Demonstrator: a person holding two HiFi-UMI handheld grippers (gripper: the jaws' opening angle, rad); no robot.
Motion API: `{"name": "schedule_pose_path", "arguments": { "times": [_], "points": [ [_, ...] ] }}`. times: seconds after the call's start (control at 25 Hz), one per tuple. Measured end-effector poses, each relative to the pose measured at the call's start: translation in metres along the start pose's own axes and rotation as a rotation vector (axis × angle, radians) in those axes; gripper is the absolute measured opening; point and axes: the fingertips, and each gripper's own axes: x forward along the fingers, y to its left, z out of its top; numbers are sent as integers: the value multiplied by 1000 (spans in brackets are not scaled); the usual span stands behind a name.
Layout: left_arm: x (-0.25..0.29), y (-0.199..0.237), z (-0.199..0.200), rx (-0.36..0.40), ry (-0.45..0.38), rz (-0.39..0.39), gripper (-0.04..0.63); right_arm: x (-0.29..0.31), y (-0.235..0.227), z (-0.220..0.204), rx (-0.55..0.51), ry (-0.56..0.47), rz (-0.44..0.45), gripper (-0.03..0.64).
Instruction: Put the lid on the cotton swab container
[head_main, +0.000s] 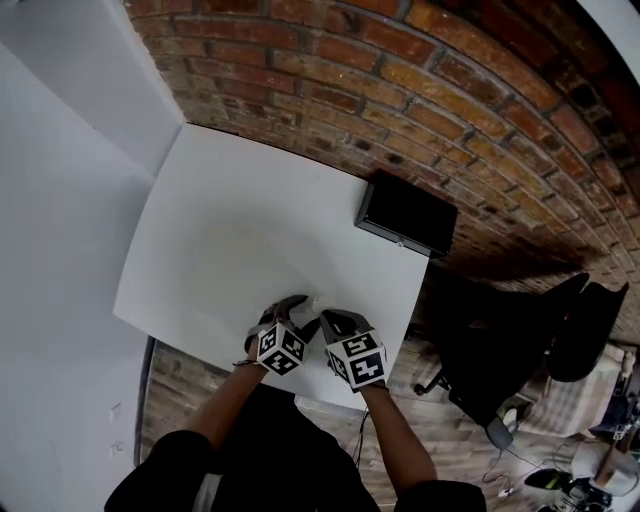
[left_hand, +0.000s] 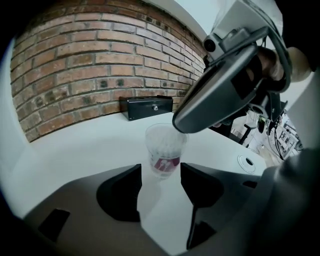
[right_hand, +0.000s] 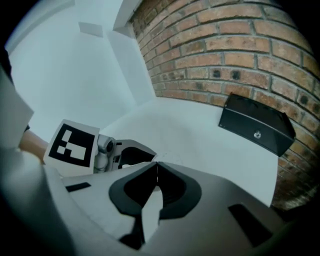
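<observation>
Now, head view: container (head_main: 318, 303) stands by the near edge of the worktop (head_main: 230, 240), between your left gripper (head_main: 290, 310) and right gripper (head_main: 335, 322).
Left gripper view: fingers (left_hand: 120, 192) spread wide, container's base between their tips, no pad seen pressing; right gripper touches its rim; lid not discernible.
Right gripper view: fingers (right_hand: 172, 192) closed together, nothing between.
Risk: press off-centre and the unclamped container may tip or skid off that edge.
Surface: smooth white worktop, black box (head_main: 407, 215) behind.
Room: brick wall (left_hand: 75, 75), office chair (head_main: 560, 320).

Right gripper (right_hand: 157, 164), fingers (right_hand: 172, 187) together
</observation>
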Motion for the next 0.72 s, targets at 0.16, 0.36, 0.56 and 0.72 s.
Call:
{"name": "schedule_pose_path", "arguments": {
  "times": [0.16,0.36,0.56,0.72],
  "points": [
    [-26,4,-1,-5,-37,25,239,-23,-1,-1,71,-144,-88,21],
    [-67,-5,5,26,-110,41,234,-55,15,-15,131,-284,-207,21],
    [-111,-16,5,5,-191,68,159,-92,44,-17,147,-438,-307,21],
    [-142,-23,4,6,-233,98,72,-116,68,-22,163,-537,-367,21]
  ]
}}
